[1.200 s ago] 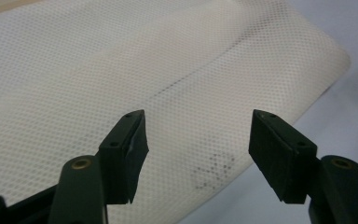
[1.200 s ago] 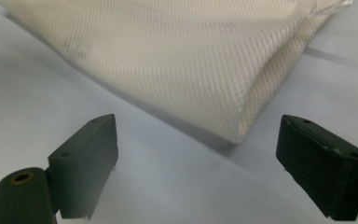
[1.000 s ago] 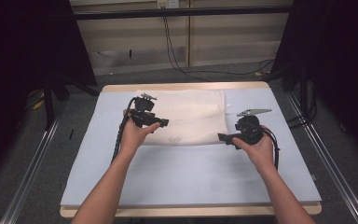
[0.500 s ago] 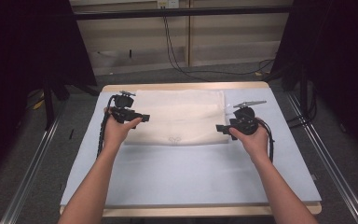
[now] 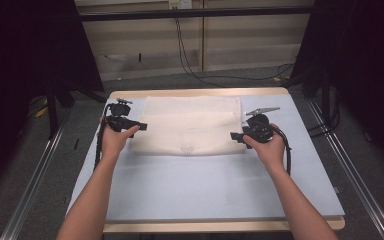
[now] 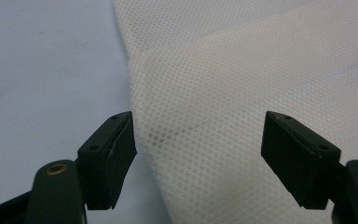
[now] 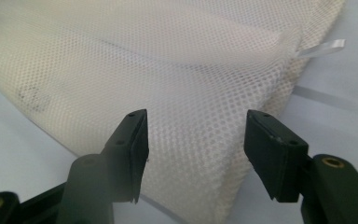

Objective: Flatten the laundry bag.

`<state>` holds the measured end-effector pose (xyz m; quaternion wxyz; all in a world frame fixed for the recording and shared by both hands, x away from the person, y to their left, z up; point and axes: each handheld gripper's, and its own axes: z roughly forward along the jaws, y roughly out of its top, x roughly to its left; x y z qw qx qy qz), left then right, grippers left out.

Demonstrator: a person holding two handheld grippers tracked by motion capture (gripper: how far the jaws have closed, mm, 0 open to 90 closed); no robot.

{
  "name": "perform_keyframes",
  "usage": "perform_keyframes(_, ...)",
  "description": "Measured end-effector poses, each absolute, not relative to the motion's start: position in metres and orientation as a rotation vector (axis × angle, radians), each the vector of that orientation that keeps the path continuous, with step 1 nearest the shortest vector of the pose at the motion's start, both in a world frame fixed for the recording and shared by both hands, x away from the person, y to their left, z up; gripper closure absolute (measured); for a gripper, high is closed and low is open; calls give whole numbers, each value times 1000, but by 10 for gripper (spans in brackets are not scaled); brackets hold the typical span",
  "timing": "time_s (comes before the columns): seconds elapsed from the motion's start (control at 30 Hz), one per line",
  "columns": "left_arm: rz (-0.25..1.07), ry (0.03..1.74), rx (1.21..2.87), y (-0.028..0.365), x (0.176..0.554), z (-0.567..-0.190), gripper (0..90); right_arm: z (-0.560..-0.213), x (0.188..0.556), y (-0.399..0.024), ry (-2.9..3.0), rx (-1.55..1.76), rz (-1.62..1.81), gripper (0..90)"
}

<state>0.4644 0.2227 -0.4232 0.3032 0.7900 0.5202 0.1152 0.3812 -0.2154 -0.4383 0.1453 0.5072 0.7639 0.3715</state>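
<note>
Mesh cloth [image 5: 187, 125] lies folded flat at far middle of table [image 5: 205, 185]. My left gripper [image 5: 139, 126] at cloth's left edge, jaws spread wide, nothing held. My right gripper [image 5: 234, 135] at right edge, likewise released. Step, I judge: lining up paired edge grasp. Next: lower both, straddle hem, clench together.

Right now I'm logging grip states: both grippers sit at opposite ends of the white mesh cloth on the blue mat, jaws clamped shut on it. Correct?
Not quite. The left gripper and right gripper are at opposite ends of the white mesh cloth on the blue mat, but their jaws stand open, as both gripper views show.
</note>
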Motion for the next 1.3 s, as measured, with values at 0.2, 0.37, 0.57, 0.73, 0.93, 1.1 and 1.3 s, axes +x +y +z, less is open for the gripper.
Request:
perform_keyframes(0.2, 269, 1407, 2128, 231, 472, -435, 325, -441, 384, -214, 2204, 1495, 1054, 450)
perform_keyframes(0.37, 201, 1437, 2114, 231, 477, -447, 382, -440, 384, -216, 2205, 1512, 1061, 511)
perform_keyframes(0.57, 140, 1479, 2076, 230, 481, -453, 487, -439, 384, -219, 2223, 1531, 1078, 600)
perform_keyframes(0.73, 199, 1436, 2099, 226, 477, -439, 743, -437, 382, -221, 2235, 1520, 1100, 731)
perform_keyframes(0.93, 162, 1384, 2117, 223, 469, -427, 849, -436, 378, -220, 2264, 1479, 1138, 846)
perform_keyframes(1.1, 180, 1310, 2070, 220, 456, -411, 850, -434, 370, -222, 2282, 1431, 1130, 872)
perform_keyframes(1.3, 161, 1232, 2069, 220, 437, -401, 853, -442, 360, -222, 2313, 1394, 1099, 874)
